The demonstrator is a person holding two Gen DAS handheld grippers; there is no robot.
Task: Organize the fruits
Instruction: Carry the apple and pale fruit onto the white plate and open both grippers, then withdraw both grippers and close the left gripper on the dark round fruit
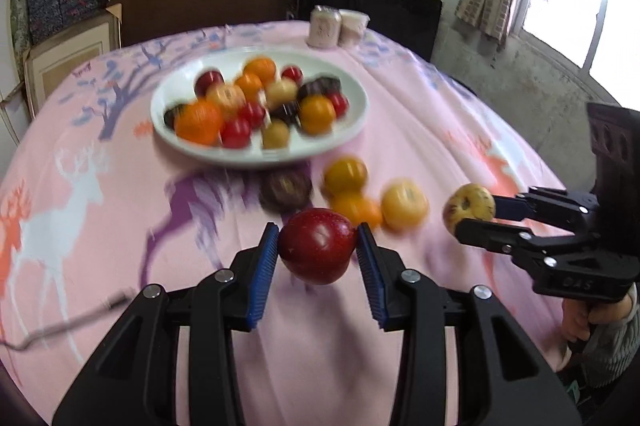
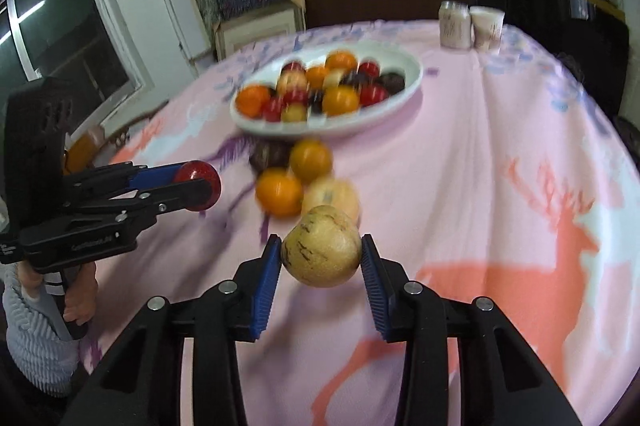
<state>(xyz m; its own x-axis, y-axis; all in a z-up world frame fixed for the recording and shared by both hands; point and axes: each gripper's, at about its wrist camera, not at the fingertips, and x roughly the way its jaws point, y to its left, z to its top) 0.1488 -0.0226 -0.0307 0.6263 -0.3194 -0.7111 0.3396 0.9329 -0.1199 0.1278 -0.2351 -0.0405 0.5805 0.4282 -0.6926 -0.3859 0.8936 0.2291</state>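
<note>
I have a red apple [image 1: 318, 246] clamped between the blue pads of the left gripper [image 1: 318, 254], low centre of the left view, lifted clear of the cloth [image 1: 100, 209]. The right gripper [image 2: 322, 256] grips a yellow speckled fruit [image 2: 321, 252], low centre of its own view, also off the cloth.

Both belong on the white plate [image 1: 356, 121], upper middle of both views and already crowded. I'd bring one fruit in at a time so the two grippers don't meet over the rim. The freest spot looks to be the plate's near right edge, though blur makes that hard to judge. I'd lower each fruit until it rests before letting go; round fruit dropped from height would roll or knock others off.

Loose fruit [image 1: 346, 175] lies just below the plate: two orange ones, a yellow one and a dark one. I'd pass above them, not through.
</note>
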